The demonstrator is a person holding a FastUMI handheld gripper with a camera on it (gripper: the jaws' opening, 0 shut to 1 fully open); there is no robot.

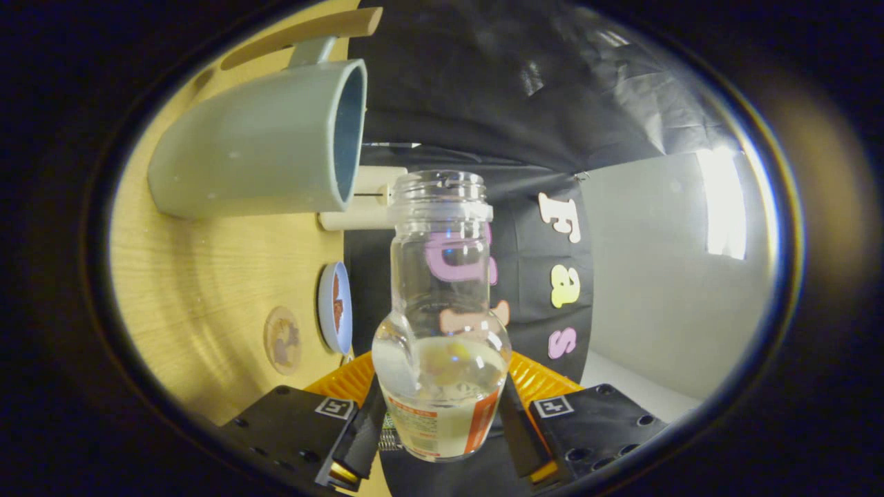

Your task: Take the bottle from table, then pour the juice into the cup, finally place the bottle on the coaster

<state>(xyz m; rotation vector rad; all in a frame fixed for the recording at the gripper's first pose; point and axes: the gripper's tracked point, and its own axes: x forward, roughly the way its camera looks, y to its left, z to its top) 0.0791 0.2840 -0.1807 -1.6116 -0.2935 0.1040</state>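
My gripper (442, 421) is shut on a clear, uncapped bottle (440, 310); both fingers press on its labelled lower body. Pale juice (442, 386) sits in the bottle's bottom part, close to the fingers, and the neck and upper body look empty. The view is rolled, so the wooden table (207, 290) stands like a wall beside the bottle. A grey-blue cup (255, 145) stands on the table beyond the fingers, its open mouth just past and to one side of the bottle's mouth. A round brownish coaster (282, 340) lies on the table nearer the fingers.
A small blue dish (335, 307) with something brown in it sits next to the coaster, toward the table's edge. A white block (362, 200) rests at the table's edge behind the cup. A wooden strip (304, 34) lies beyond the cup. A pale wall (656, 290) is opposite.
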